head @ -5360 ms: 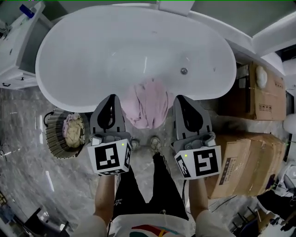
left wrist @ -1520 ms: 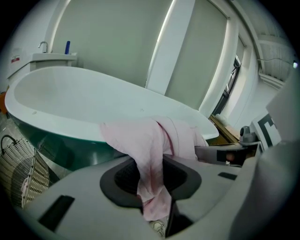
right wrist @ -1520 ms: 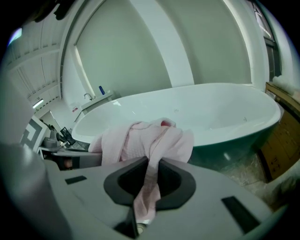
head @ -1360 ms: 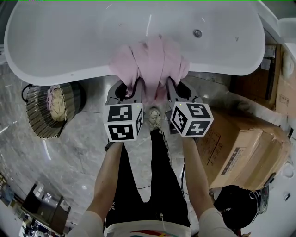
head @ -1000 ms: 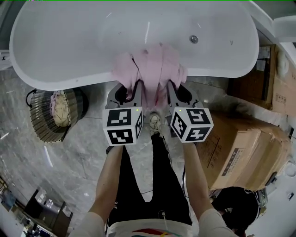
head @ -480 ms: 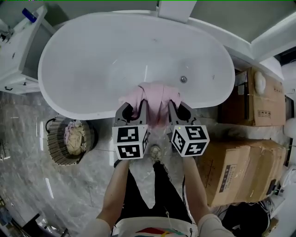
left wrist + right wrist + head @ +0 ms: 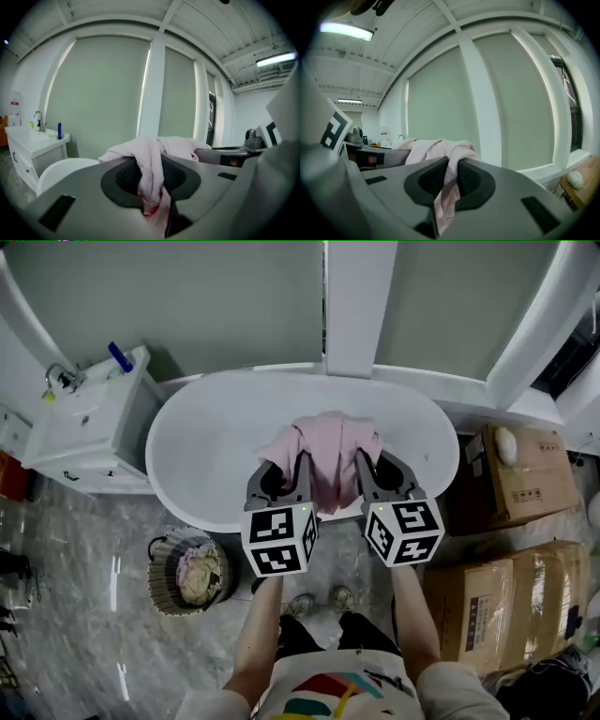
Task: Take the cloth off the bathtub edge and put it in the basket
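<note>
- Green blinds (image 7: 216,306) are hanging behind the tub (image 7: 192,451).
- Left gripper (image 7: 281,470) and right gripper (image 7: 380,468) are each pinching the pink cloth (image 7: 328,448) over it.
- Basket (image 7: 161,563) is sitting left.

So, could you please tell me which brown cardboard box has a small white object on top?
The farther brown cardboard box, beside the white bathtub: a small rounded white object sits on it. The larger box nearer the person carries none.
</note>
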